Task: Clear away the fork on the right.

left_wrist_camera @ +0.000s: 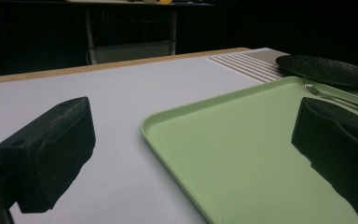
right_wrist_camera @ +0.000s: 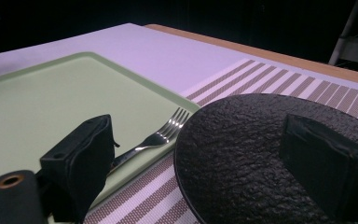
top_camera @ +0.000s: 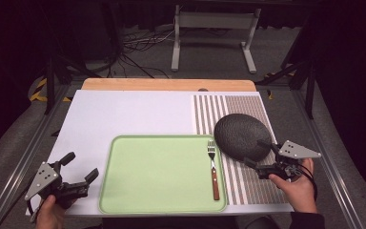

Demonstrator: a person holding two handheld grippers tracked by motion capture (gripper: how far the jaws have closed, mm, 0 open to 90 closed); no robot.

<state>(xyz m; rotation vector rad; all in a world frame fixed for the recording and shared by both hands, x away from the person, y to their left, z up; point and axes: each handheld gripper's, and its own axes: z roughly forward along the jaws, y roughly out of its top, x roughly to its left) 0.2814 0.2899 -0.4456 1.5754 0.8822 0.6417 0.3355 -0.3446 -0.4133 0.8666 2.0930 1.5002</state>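
A pale green tray (top_camera: 157,174) lies at the table's front middle. A fork (top_camera: 213,168) with a brown handle rests along its right side, tines pointing away. A black textured plate (top_camera: 242,136) sits on the striped placemat (top_camera: 233,107), its left edge close to the tray's corner. My left gripper (top_camera: 80,167) stands open at the tray's left edge; the tray's corner (left_wrist_camera: 177,135) lies between its jaws. My right gripper (top_camera: 257,152) is open at the plate's near right rim. The plate (right_wrist_camera: 251,154) and fork (right_wrist_camera: 163,133) show between its jaws.
A white sheet (top_camera: 124,114) covers the table, with a wooden edge (top_camera: 169,84) at the back. A metal stand (top_camera: 214,33) and cables (top_camera: 133,47) are on the floor beyond. Bare white surface lies behind the tray.
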